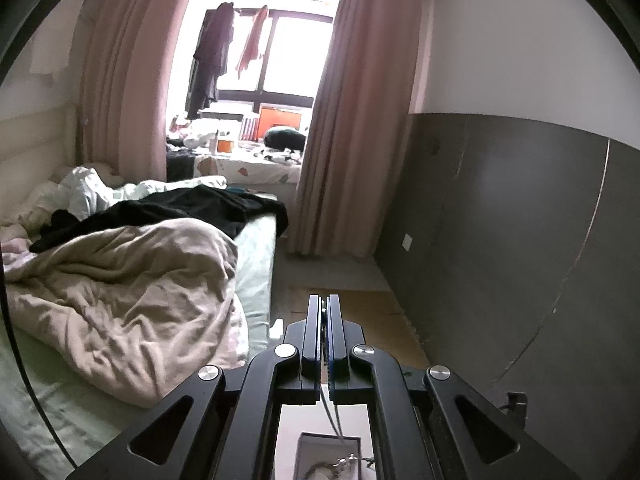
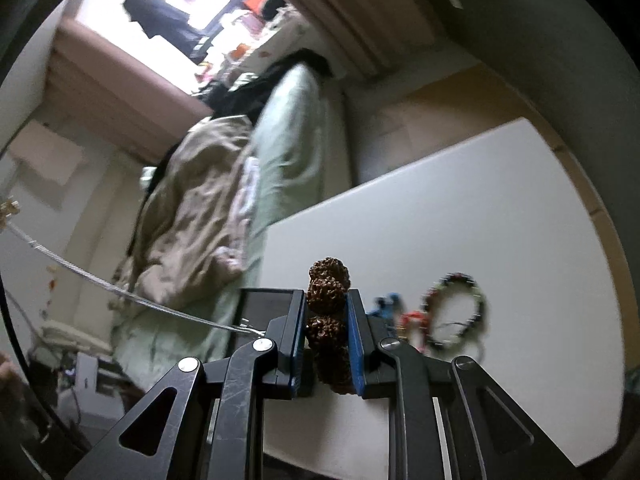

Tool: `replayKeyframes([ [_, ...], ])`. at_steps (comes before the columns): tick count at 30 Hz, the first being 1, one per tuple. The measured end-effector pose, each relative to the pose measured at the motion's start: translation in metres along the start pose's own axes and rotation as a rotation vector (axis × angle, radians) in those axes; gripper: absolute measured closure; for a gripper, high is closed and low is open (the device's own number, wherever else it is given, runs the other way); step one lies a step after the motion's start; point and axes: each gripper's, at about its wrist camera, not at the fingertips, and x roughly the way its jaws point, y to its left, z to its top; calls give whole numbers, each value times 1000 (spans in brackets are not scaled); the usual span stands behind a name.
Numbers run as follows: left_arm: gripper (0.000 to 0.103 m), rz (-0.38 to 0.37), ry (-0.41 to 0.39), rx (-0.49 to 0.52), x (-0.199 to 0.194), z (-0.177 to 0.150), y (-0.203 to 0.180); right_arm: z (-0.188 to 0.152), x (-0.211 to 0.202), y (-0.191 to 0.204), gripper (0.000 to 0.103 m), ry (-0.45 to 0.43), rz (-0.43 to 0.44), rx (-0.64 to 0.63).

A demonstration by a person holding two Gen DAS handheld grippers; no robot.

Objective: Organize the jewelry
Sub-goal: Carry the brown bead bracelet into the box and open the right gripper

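- The white table (image 2: 460,216) has wide bare surface toward its far edge and far corner.
- Near the right gripper (image 2: 327,312), a beaded bracelet (image 2: 456,312) and small coloured pieces (image 2: 400,316) lie close together and block the way on that side.
- A thin silver chain (image 2: 120,290) stretches through the air on the left.
- The bed (image 2: 296,140) stands just beside the table's left edge.

Left gripper (image 1: 324,308) raised, fingers pinched together on a silver chain (image 1: 335,420), right gripper (image 2: 327,300) tilted (clamping brown beads (image 2: 327,292))
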Motion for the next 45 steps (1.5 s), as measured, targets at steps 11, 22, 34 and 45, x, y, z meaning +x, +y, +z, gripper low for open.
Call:
replayKeyframes([
  [11, 102, 0, 248, 0, 65, -80, 6, -1, -10, 42, 83, -73, 137, -80],
  [22, 102, -26, 462, -75, 122, -162, 12, 1, -22, 57, 83, -117, 248, -92],
  [34, 98, -96, 514, -163, 140, -173, 26, -3, -9, 70, 83, -100, 299, -124],
  [45, 53, -31, 461, -230, 119, -174, 68, -7, 24, 87, 83, -59, 308, -150],
])
